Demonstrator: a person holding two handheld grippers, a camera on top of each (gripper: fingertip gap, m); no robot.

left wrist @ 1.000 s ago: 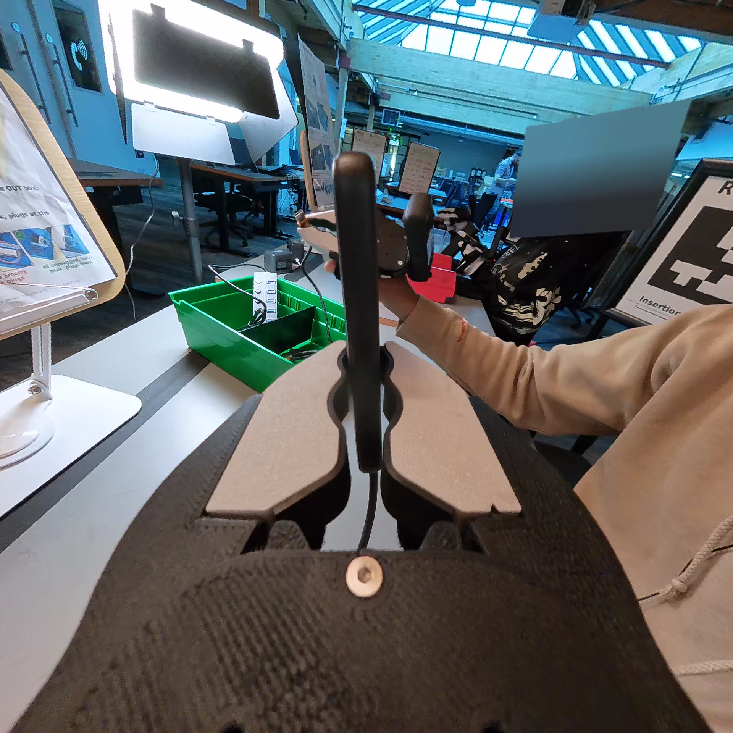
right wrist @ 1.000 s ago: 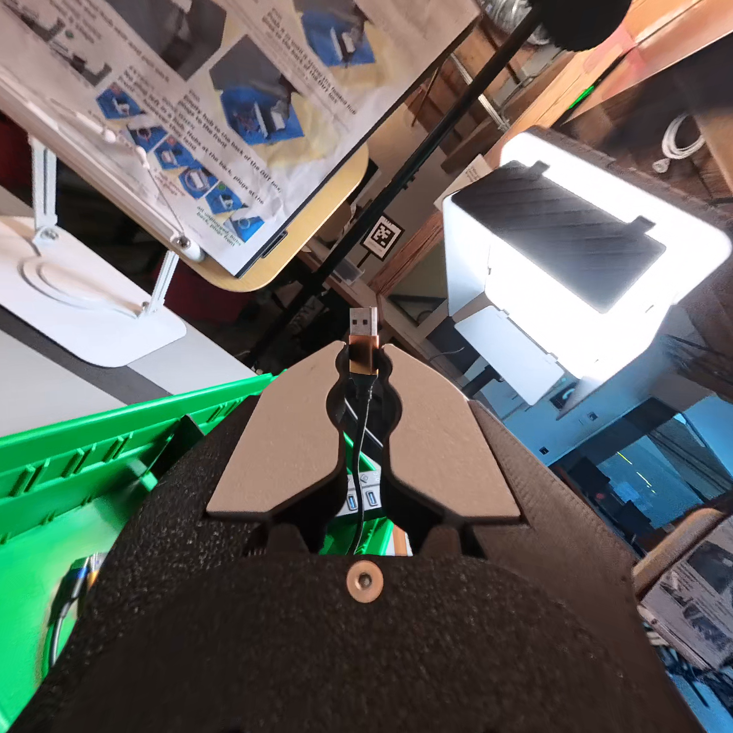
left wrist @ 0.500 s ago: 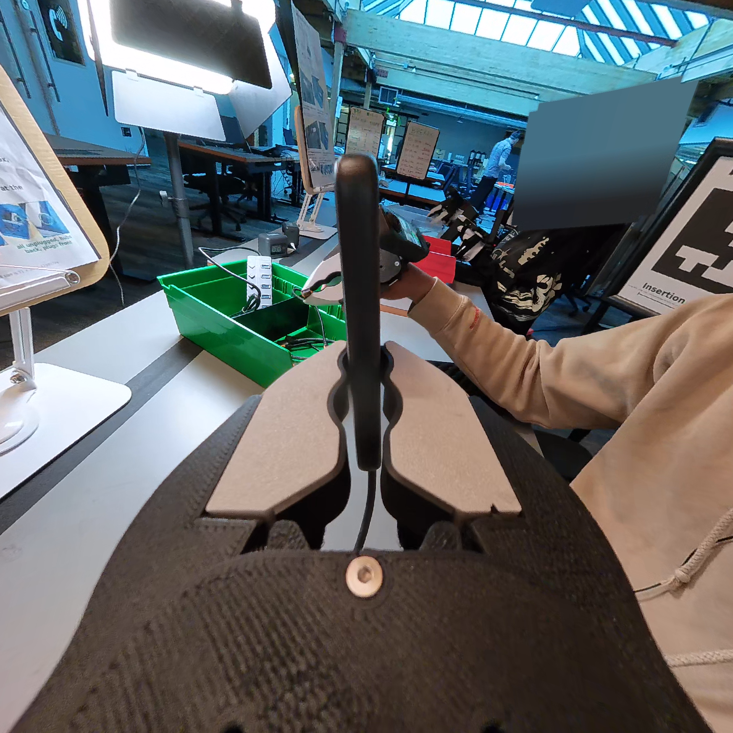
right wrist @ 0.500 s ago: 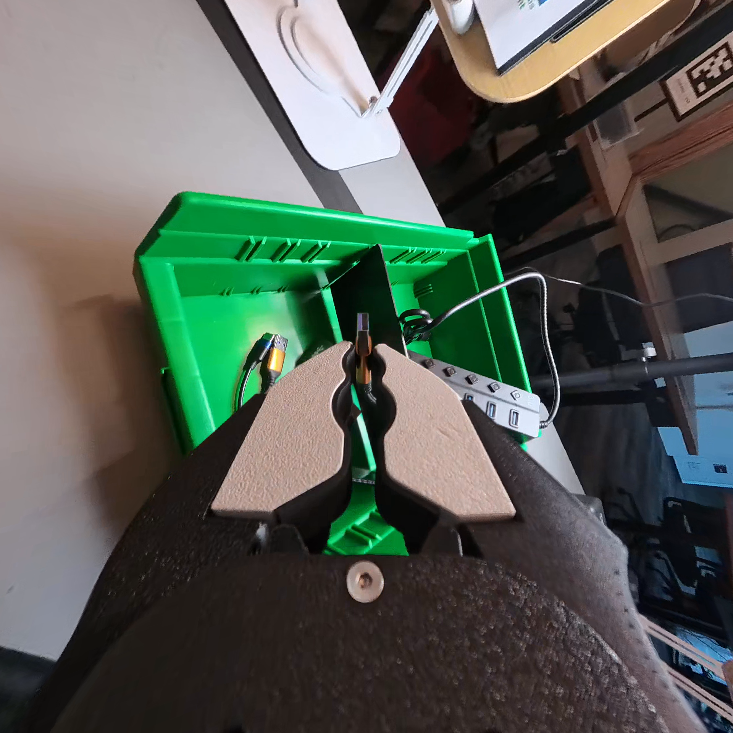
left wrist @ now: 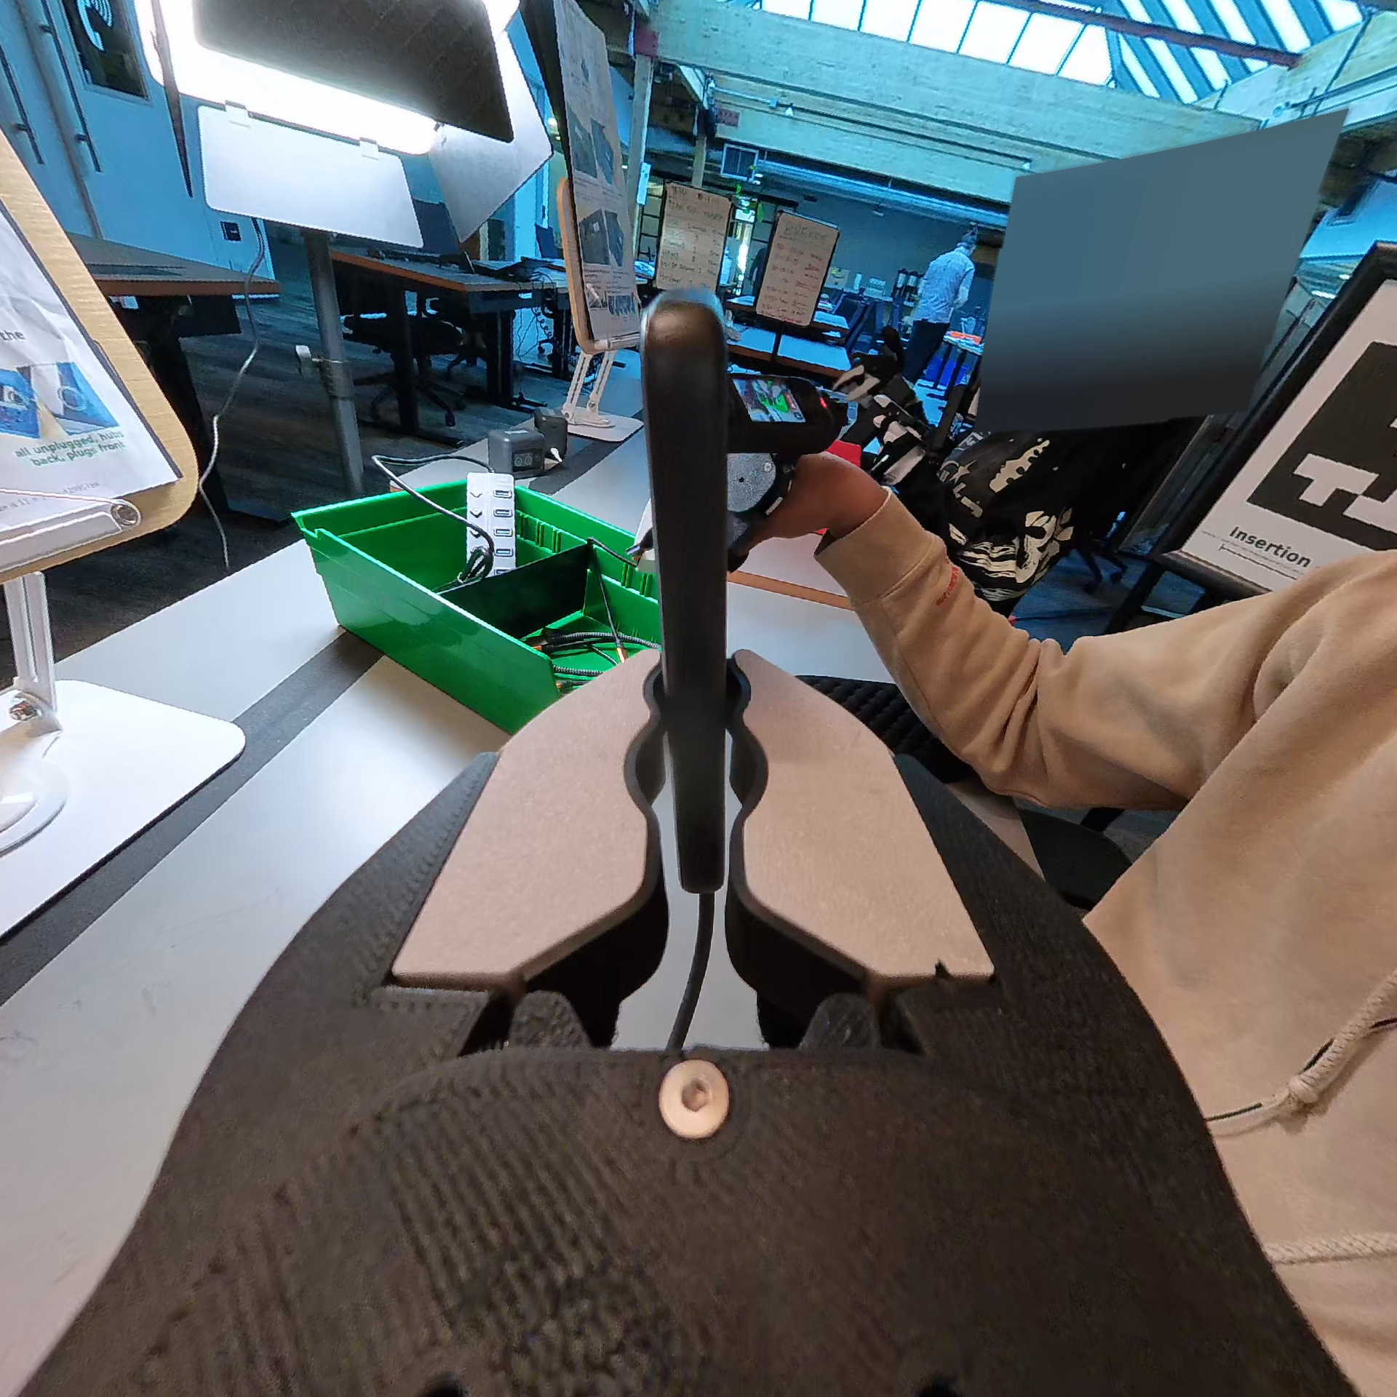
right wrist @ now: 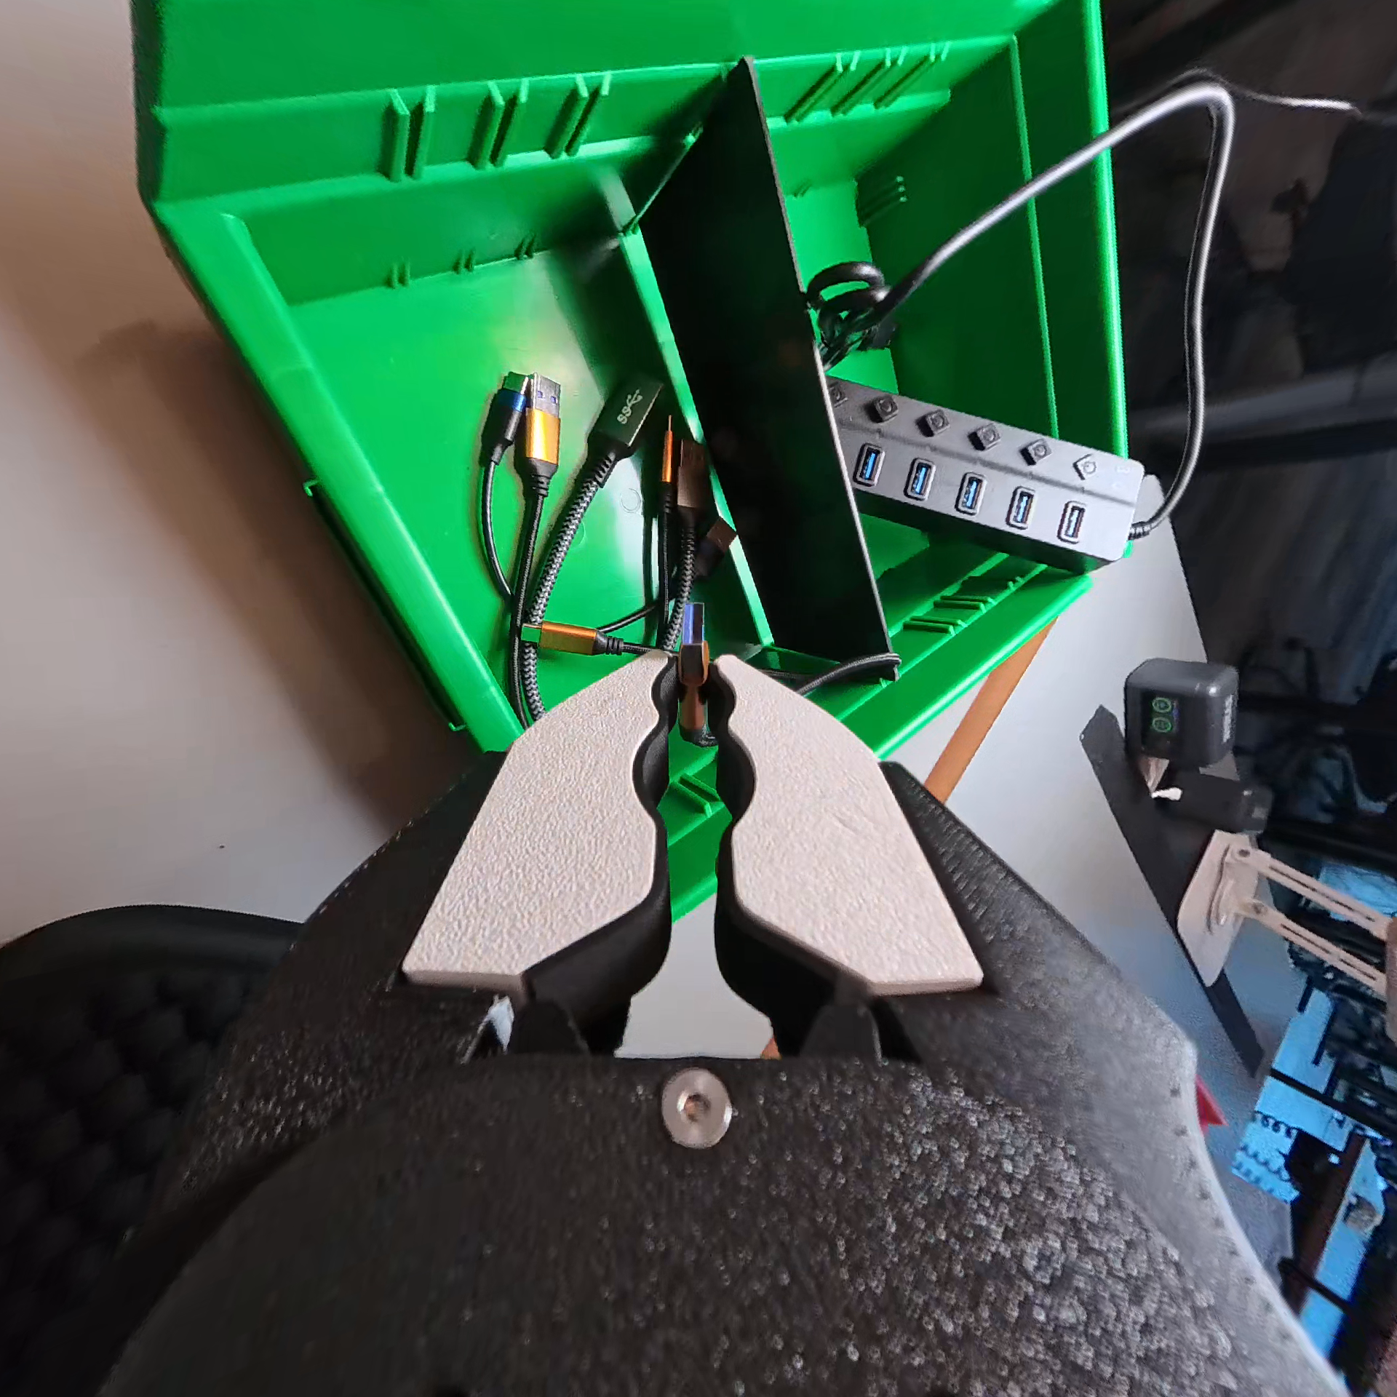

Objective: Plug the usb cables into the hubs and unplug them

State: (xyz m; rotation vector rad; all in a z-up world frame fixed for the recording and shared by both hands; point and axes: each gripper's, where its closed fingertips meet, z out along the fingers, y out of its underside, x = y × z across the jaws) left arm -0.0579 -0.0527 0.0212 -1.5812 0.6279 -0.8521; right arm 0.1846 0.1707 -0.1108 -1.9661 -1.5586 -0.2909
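Two grippers are squeezed shut: the left gripper (left wrist: 692,680) holds a black hub (left wrist: 684,529) upright, and the right gripper (right wrist: 692,665) pinches an orange plug (right wrist: 692,665) over the green bin (right wrist: 363,227) on the desk (right wrist: 151,605).

bin (right wrist: 227,249) on table (right wrist: 113,529) | cables (right wrist: 544,484) left of divider (right wrist: 756,378) | hub (right wrist: 983,484) right

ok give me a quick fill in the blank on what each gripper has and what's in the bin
1. The right gripper is shut on an orange-sleeved USB ____.
2. The left gripper clamps a slim ____ hub edge-on.
3. The loose braided cables lie in a ____ plastic bin.
4. A black divider panel separates them from a black hub with ____ ports.

Missing: plug; black; green; blue
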